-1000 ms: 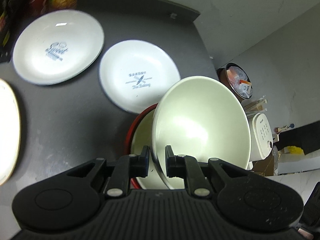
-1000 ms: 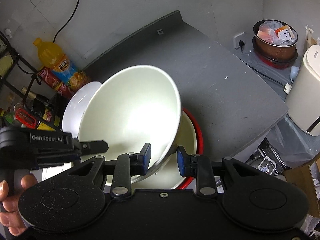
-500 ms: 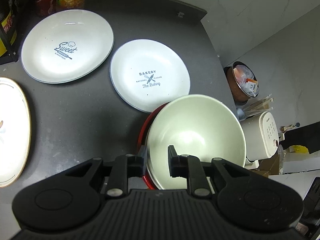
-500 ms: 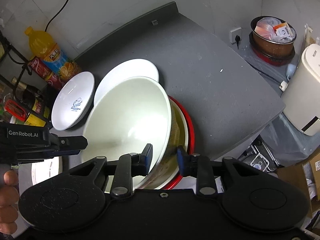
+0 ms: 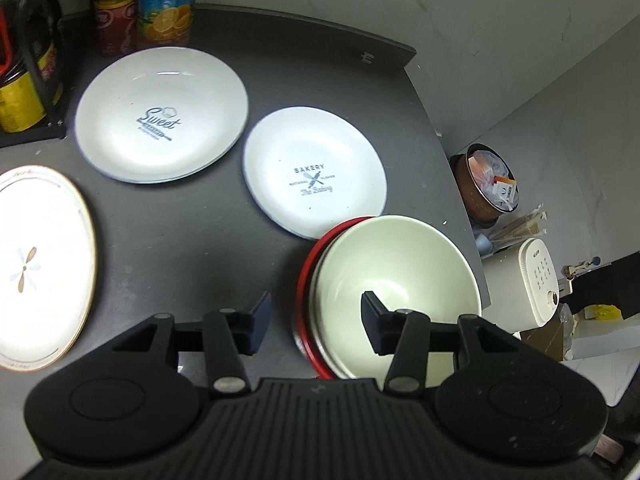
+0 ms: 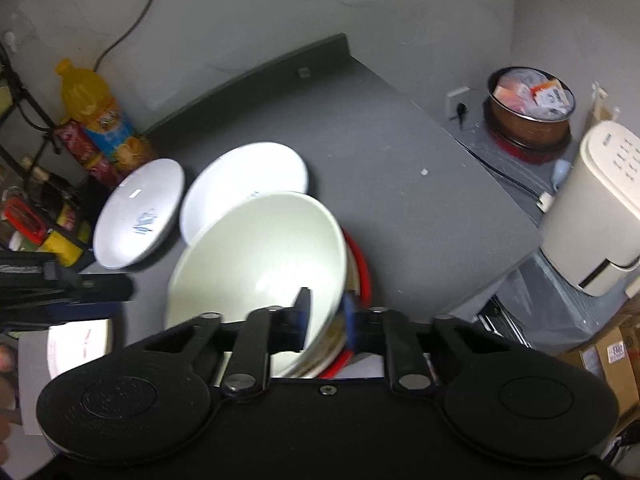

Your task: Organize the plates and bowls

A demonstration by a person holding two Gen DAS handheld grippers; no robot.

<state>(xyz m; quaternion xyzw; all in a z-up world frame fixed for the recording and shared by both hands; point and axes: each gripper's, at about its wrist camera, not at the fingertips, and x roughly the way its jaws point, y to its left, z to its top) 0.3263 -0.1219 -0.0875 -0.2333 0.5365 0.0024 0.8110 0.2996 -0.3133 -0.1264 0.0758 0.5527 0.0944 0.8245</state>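
A cream bowl (image 5: 396,276) rests nested inside a red bowl (image 5: 306,280) at the grey counter's right front corner. My left gripper (image 5: 314,322) stands open, its fingers on either side of the bowls' near left rims without touching them. My right gripper (image 6: 325,314) is shut on the cream bowl (image 6: 256,252) at its right rim, with the red bowl (image 6: 362,272) showing just beyond. Behind lie a white "Bakery" plate (image 5: 314,182), a white "Sweet" plate (image 5: 162,114) and a gold-rimmed plate (image 5: 40,280).
Drink bottles (image 5: 168,0) and a black rack (image 5: 28,80) line the counter's back left. The counter edge (image 5: 460,200) drops off right of the bowls. Below it stand a cream appliance (image 6: 596,216) and a brown pot (image 6: 528,112) of packets. A hand (image 6: 6,364) holds the left gripper.
The cream bowl came down from a steep tilt and settled into the red bowl. My left gripper opened and let go of its rim. The right gripper stayed clamped on.
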